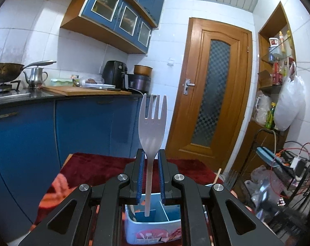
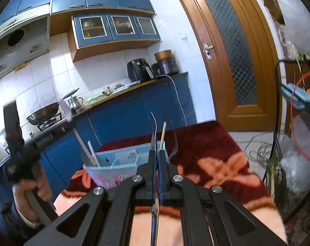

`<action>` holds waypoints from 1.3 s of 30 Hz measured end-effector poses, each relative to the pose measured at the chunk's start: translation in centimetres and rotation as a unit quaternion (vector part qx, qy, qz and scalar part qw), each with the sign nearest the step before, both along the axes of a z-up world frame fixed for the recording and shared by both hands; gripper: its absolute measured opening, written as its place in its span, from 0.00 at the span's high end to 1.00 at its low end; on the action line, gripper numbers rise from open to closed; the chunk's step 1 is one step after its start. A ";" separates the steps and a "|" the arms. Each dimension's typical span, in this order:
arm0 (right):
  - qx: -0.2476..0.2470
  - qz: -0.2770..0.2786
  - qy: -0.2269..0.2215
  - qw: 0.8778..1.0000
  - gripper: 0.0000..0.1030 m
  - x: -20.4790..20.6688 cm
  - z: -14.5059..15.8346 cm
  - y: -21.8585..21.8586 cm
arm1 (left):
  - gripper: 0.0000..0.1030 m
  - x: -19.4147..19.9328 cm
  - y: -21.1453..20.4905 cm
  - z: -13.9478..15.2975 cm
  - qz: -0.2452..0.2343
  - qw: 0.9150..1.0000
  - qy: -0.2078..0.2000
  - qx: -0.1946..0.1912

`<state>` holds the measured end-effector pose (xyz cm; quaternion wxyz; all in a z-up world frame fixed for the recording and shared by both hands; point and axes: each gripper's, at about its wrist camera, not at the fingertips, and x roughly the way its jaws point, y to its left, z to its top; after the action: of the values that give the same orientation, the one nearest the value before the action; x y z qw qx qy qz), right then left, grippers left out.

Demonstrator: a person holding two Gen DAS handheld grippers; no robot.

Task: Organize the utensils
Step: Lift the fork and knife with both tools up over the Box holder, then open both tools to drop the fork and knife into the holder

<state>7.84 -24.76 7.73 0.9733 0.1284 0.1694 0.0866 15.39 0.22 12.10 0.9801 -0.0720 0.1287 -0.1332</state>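
In the right view alone, a hand point(image 2: 35, 186) grips the left tool point(image 2: 15, 143)

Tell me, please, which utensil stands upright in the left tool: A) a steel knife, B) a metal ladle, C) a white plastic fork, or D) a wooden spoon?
C: in the left wrist view the left tool holds a white plastic fork by its handle, tines up, above the blue divided box.

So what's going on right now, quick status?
Left gripper shut on white fork, tines up. Right gripper shut on metal utensil. Divided box below on red cloth. Nothing blocking.
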 end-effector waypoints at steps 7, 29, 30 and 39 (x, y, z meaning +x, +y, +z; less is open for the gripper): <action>-0.036 -0.023 -0.044 0.998 0.96 3.0 2.5 1.0 | 0.88 1.6 -0.9 -2.8 -0.001 1.000 0.014 0.011; -0.083 -0.037 -0.053 0.994 0.97 9.8 0.5 4.2 | 0.88 1.8 -1.4 -4.9 0.001 1.000 0.009 0.012; -0.082 -0.034 -0.048 0.995 0.96 9.8 0.3 4.1 | 0.88 1.8 -1.4 -4.9 0.002 1.000 0.008 0.012; -0.049 -0.010 -0.027 0.998 0.90 8.6 -0.2 3.5 | 0.73 1.6 -1.5 -4.8 -0.008 1.000 0.015 0.005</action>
<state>16.42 -21.29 7.51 0.9835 0.0800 0.1459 0.0714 17.00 -1.32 7.32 0.9773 -0.0675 0.1445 -0.1397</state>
